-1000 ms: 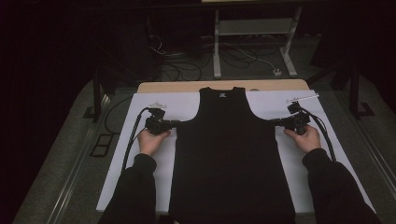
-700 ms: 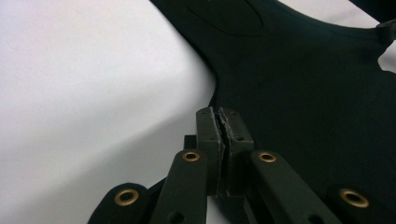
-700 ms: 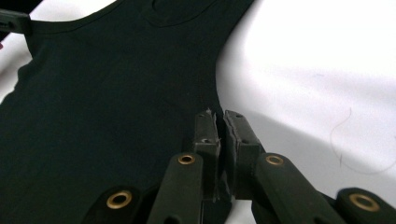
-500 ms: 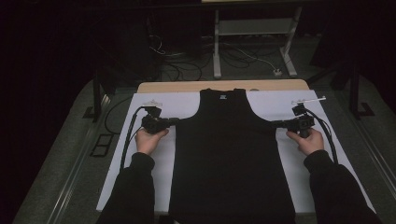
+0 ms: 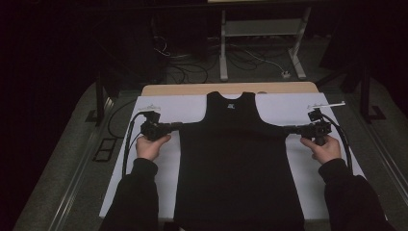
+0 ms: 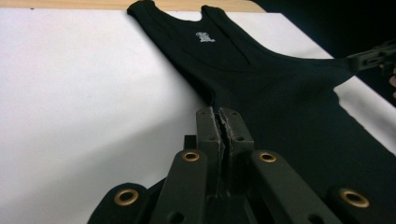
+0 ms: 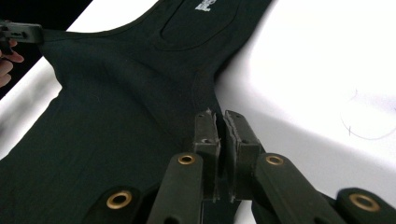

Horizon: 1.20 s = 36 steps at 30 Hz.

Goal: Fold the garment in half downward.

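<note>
Item: black sleeveless top (image 5: pixel 238 163), laid flat, neck away from the person, on a white sheet (image 5: pixel 190 108) covering the worktop (image 5: pixel 231 88); a small pale label (image 6: pixel 204 36) sits inside the neckline, its print too small to read. Hidden or cut off: the hem runs out of the bottom of the high view; the room beyond the worktop is dark, with only cables and a pale metal stand (image 5: pixel 262 29) on the floor legible; the cloth held between each pair of jaws is covered by the jaws themselves. Left hand-held gripper (image 5: pixel 178 126): jaws pressed together on the top's edge below the armhole on the person's left, cloth drawn out to a point; in the left gripper view (image 6: pixel 224 122) the jaws meet with only a thin seam between them. Right hand-held gripper (image 5: pixel 287 129): clamped likewise on the opposite edge, with the jaws closed on the fabric in the right gripper view (image 7: pixel 219 126). Left hand (image 5: pixel 150 147) and right hand (image 5: pixel 326 148) grip the handles, dark sleeves entering from below. Change from the earlier frames: both grippers stand slightly farther apart, the right one most clearly outward, and the chest of the top is stretched wider and tauter between them; the top's place on the sheet is otherwise as before. Containers: none recorded.
</note>
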### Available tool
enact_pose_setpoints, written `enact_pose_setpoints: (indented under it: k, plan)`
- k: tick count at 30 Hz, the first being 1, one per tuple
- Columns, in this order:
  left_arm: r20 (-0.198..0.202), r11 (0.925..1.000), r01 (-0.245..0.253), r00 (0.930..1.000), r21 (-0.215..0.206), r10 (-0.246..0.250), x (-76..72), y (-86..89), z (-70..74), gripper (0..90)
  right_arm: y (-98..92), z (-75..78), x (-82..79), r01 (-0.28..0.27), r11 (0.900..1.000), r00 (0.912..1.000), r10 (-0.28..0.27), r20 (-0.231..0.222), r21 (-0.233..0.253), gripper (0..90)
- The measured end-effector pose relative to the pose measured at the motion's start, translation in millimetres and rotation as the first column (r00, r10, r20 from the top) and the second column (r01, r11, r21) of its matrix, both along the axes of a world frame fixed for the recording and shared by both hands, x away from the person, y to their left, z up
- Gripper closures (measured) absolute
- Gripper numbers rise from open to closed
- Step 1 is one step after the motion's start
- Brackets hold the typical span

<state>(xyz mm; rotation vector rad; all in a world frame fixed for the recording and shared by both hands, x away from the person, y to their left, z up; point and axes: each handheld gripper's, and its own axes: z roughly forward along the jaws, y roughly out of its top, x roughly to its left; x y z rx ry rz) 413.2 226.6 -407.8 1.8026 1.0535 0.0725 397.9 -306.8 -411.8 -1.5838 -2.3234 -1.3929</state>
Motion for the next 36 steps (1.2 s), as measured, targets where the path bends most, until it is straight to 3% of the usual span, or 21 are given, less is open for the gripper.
enact_pose_setpoints:
  k: [5, 36]
  plan:
    - [-0.01, 1.0, -0.001, 0.9999, -0.008, 0.001, -5.4, 3.3, 0.1, 86.4, -2.9, -1.3, -5.7, 0.019, 1.0, 0.9998, -0.019, -0.008, -0.003, 83.0]
    - [-0.02, 0.9997, 0.02, 0.9996, -0.015, -0.02, -33.3, 7.9, 3.2, 86.2, -3.3, 6.1, -32.7, -0.005, 1.0, 1.0, 0.005, -0.008, -0.003, 82.7]
